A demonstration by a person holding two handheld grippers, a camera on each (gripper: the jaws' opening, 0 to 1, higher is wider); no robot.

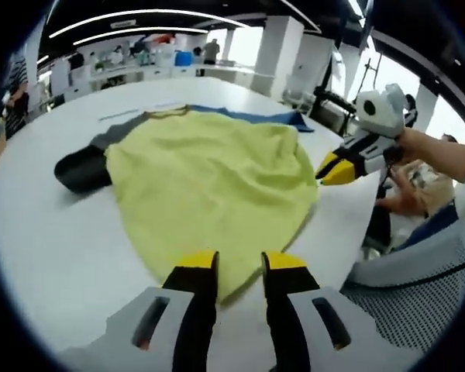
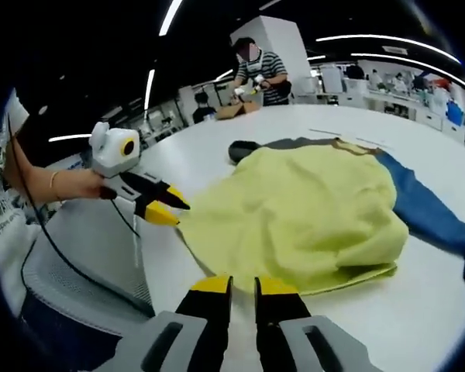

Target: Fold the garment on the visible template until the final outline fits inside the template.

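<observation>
Left gripper (image 1: 239, 263): rises from the bottom centre of the left gripper view, yellow-tipped jaws a narrow gap apart, nothing between them, tips over the near edge of the yellow garment (image 1: 209, 182). In the right gripper view it enters from the left, held level in a hand (image 2: 76, 184), tips pointing toward the garment's left edge and just short of it.

Right gripper (image 2: 242, 288): bottom centre of its own view, jaws narrowly parted, holding nothing, tips just short of the yellow garment (image 2: 298, 217). In the left gripper view it comes in at right centre, carried by a hand (image 1: 409, 143) with forearm extended, tips at the garment's right edge (contact cannot be told).

Garment: spread mid-frame on a white table (image 1: 54, 240), lying over a blue cloth (image 2: 430, 213) and a dark grey piece (image 1: 81, 167).

Room: open office, ceiling light strips, white columns. A person in a striped shirt (image 2: 260, 70) stands at the table's far end, upper centre of the right gripper view.
</observation>
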